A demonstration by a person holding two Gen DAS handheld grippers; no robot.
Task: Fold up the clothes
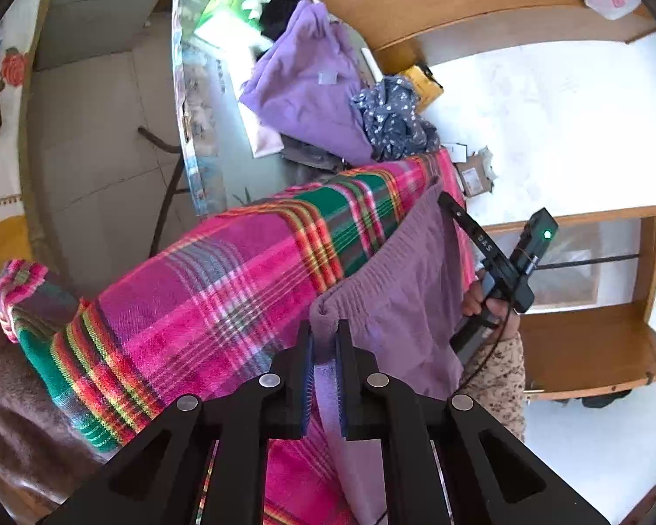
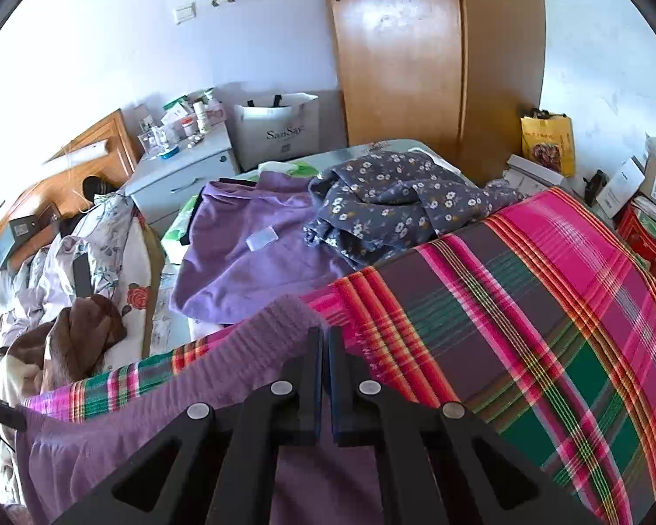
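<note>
A purple garment (image 1: 406, 271) with a ribbed elastic band lies across a pink and green plaid blanket (image 1: 223, 288). My left gripper (image 1: 326, 341) is shut on one end of that band, cloth pinched between its blue pads. The right gripper (image 1: 446, 201), held by a hand in a speckled sleeve, bites the garment's far end. In the right wrist view my right gripper (image 2: 324, 341) is shut on the bunched band of the purple garment (image 2: 153, 428), which stretches away to the lower left over the plaid blanket (image 2: 525, 306).
Beyond the blanket a lilac top (image 2: 249, 253) and a navy floral garment (image 2: 393, 201) lie heaped on a glass-topped table (image 1: 205, 131). A bed with a flowered quilt (image 2: 87, 240) is at the left, a wooden wardrobe (image 2: 398, 52) behind, boxes and a yellow bag (image 2: 546, 144) at the right.
</note>
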